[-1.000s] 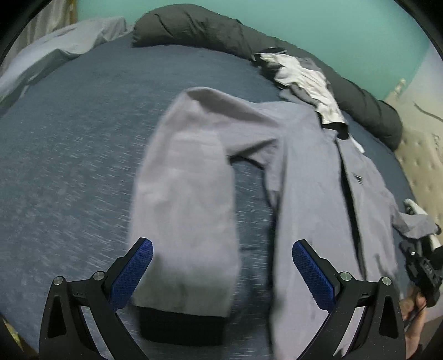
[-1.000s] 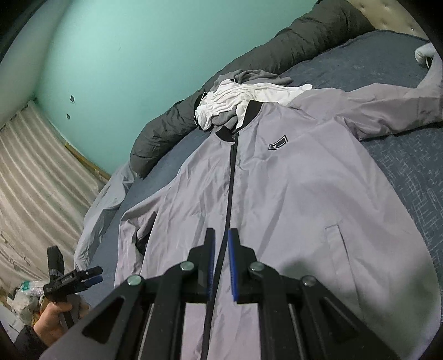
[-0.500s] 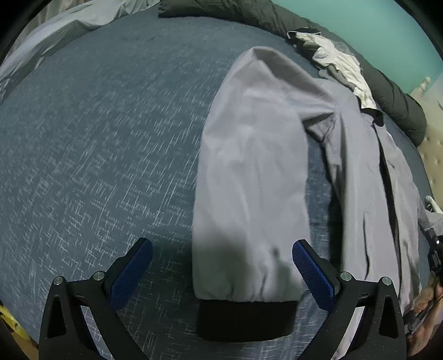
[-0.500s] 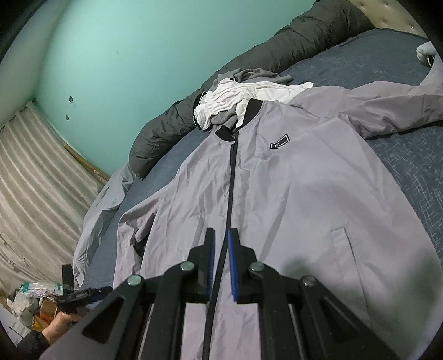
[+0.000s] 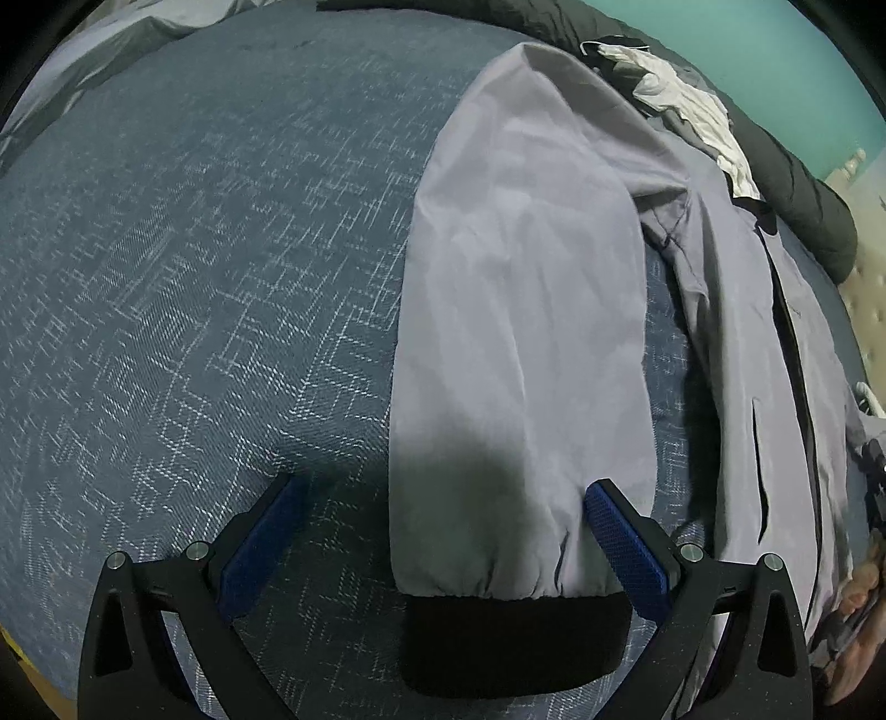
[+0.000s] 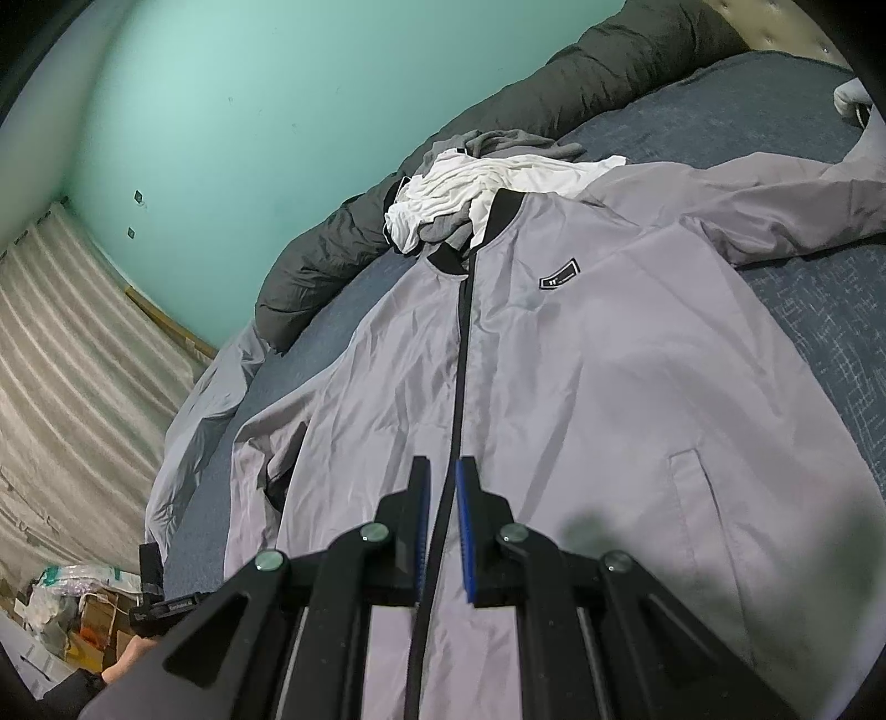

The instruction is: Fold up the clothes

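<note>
Two grippers, left wide, over one jacket (zipped, apparently).

Dim indoor light, cool cast. Heavy fisheye bending, black vignette corners in both views. Dark shadow on the grey jacket sleeve near its cuff; another on the jacket hem. Slight edge softness.

A teal wall fills the upper left of the right wrist view; a striped curtain hangs at left. A bed with a dark blue cover spans the frames, a tufted beige headboard at upper right.
</note>
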Demonstrator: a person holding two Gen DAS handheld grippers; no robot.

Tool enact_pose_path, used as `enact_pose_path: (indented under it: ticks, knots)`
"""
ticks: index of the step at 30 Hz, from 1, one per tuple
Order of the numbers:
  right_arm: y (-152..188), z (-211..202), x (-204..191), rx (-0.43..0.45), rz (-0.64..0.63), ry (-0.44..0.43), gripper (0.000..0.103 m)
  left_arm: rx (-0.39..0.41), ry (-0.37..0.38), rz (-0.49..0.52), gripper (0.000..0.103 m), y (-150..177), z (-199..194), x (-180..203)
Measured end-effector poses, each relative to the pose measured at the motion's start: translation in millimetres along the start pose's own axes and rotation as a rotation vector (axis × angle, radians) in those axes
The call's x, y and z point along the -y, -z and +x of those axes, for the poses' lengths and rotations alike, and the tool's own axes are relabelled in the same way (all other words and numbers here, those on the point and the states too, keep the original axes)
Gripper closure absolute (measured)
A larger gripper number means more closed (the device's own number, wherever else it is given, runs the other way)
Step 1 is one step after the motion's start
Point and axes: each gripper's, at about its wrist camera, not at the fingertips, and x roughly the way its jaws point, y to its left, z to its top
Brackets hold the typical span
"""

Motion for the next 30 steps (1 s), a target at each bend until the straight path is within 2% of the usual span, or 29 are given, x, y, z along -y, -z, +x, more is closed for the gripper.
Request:
enact_pose_path:
  ticks: [11, 16, 19, 22, 25, 27, 29, 30]
  knots:
    - [0.1, 1.4, 0.9, 0.001, 0.008, 0.001, 0.094, -0.024, -0.014, 0.019, 0.000, 0.4, 7.8, 10.3]
    - [0.4, 1.7, 0.3, 0.001, 0.009, 0.000, 0.094, -0.016, -0.036, 0.052, 0.003, 0.6, 5.3, 28.6]
    - [0.4, 1.6, 0.4, 0.003, 0.013, 0.000, 0.094, -0.001, -0.013, 0.071, 0.021, 6.0, 0.1, 37.6]
    - [0.7, 1.9, -0.2, 0.003, 0.013, 0.000, 0.094, -0.001, 0.019, 0.082, 0.047, 9.1, -2.5, 43.2]
    - [0.9, 1.5, -0.7, 0.005, 0.012, -0.001, 0.094, -0.006, 0.033, 0.112, 0.062, 8.9, -5.6, 50.5]
    - [0.8, 1.2, -0.7, 0.006, 0.013, -0.001, 0.094, -0.008, 0.031, 0.133, 0.077, 6.6, -9.0, 54.4]
    - [0.6, 0.9, 0.0, 0.007, 0.015, -0.001, 0.094, -0.002, 0.019, 0.145, 0.085, 1.4, -14.5, 54.6]
    - [0.4, 1.0, 0.3, 0.007, 0.016, -0.001, 0.094, 0.001, 0.012, 0.147, 0.085, -1.9, -17.8, 53.7]
